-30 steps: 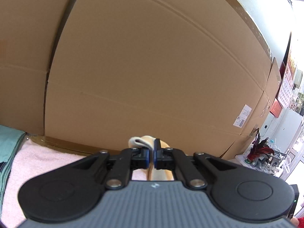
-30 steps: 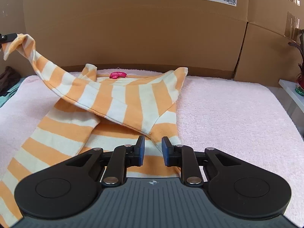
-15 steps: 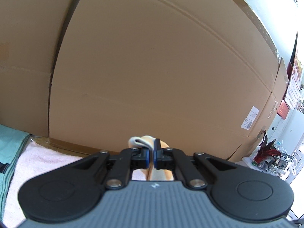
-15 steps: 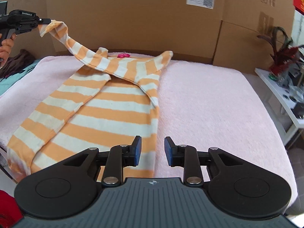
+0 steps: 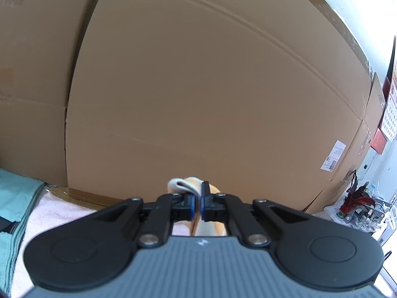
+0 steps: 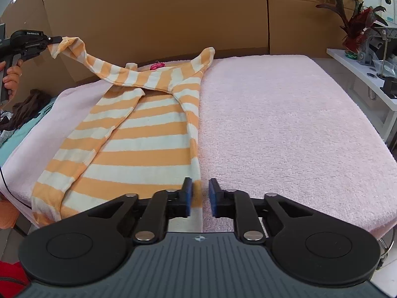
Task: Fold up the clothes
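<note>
My left tool [image 5: 197,202] body hides most of the shirt [image 5: 191,186]; the box label [image 5: 333,155] print is too small to read.

We hold the left gripper [image 5: 197,204] clamped and raised; the right gripper [image 6: 200,198], jaws just closing, points downward.

Orange-and-cream striped shirt [image 6: 148,144], pink towel [image 6: 285,129], brown cardboard boxes [image 6: 153,12], teal cloth [image 5: 15,198]

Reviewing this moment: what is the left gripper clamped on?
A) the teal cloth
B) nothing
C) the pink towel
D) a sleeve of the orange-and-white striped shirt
D: in the right wrist view the left gripper holds the sleeve end of the striped shirt lifted above the pink towel.
</note>
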